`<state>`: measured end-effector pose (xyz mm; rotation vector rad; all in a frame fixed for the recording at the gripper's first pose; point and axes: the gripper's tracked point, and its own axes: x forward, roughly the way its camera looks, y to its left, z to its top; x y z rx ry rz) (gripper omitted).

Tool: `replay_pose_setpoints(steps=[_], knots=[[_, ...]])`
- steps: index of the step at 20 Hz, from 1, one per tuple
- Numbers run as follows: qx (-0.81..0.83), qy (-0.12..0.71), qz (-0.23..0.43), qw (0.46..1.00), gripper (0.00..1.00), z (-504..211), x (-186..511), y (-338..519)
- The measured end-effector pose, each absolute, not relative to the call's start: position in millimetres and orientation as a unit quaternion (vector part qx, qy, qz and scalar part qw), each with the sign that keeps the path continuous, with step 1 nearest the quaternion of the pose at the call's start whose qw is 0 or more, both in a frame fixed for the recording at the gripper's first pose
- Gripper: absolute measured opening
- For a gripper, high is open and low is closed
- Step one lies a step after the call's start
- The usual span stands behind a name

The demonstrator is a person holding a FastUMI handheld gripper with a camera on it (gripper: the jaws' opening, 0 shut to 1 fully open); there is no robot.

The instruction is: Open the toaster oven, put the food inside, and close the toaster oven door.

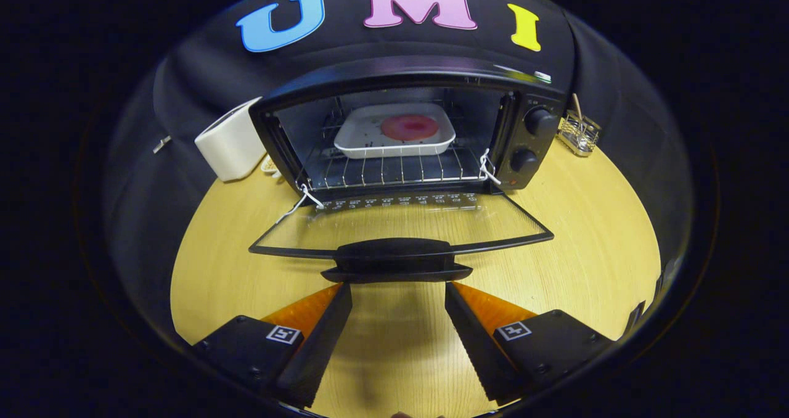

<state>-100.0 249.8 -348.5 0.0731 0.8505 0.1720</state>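
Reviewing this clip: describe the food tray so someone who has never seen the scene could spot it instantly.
Start at the black toaster oven on the wooden table, its glass door folded down flat beyond the open gripper. On the wire rack inside sits the white tray. It alone holds a round pink-red food piece.

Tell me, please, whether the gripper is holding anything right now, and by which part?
Nothing is held. The gripper is open, its fingers apart just short of the handle of the lowered oven door.
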Motion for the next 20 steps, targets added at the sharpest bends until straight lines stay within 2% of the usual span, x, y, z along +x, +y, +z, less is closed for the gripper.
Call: replay_pose_setpoints(steps=[6,13,15,20], knots=[[0.025,0.365,0.100,0.925,0.99,-313.2,-93.2,250.8],[0.029,0.301,0.102,0.948,0.99,-256.5,-46.4,246.4],[0.030,0.273,0.105,0.956,1.00,-224.8,-9.2,246.4],[0.021,0.231,0.110,0.966,0.99,-194.2,-11.5,235.9]])
